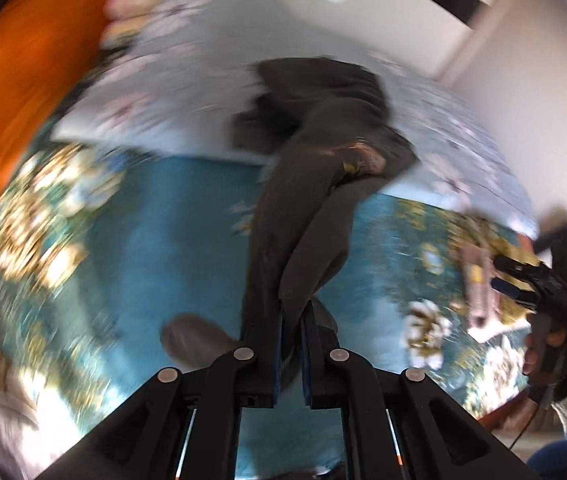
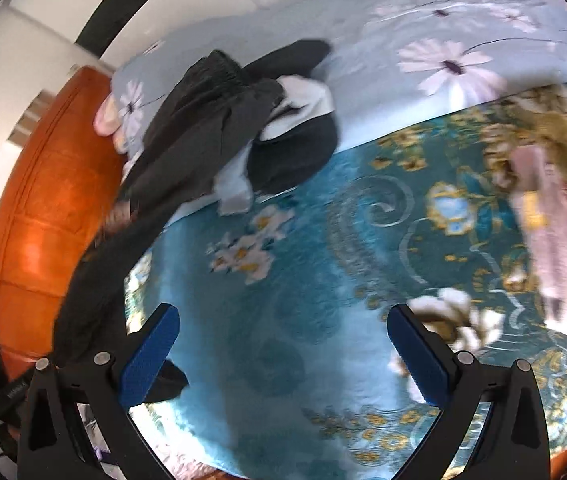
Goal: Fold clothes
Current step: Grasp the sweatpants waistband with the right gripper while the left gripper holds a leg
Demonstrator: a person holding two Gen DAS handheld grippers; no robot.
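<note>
A dark grey garment (image 1: 303, 216) runs from my left gripper (image 1: 292, 320) up to a heap on the pale flowered quilt (image 1: 155, 92). The left gripper is shut on the garment's near end, with cloth pinched between the pads. In the right wrist view the same garment (image 2: 187, 128) stretches from the heap down to the lower left, and a black-and-white piece (image 2: 303, 100) lies in the heap. My right gripper (image 2: 283, 344) stands open over the teal blanket (image 2: 295, 264), with nothing between its blue pads (image 2: 151, 356). The right gripper (image 1: 519, 276) also shows at the right edge of the left wrist view.
An orange padded headboard (image 2: 43, 200) bounds the bed on the left. A pink garment (image 2: 555, 240) lies on the blanket at the right, beside a gold patterned patch. A white wall (image 1: 523, 100) stands behind the quilt. A gloved hand (image 1: 551, 360) holds the right gripper.
</note>
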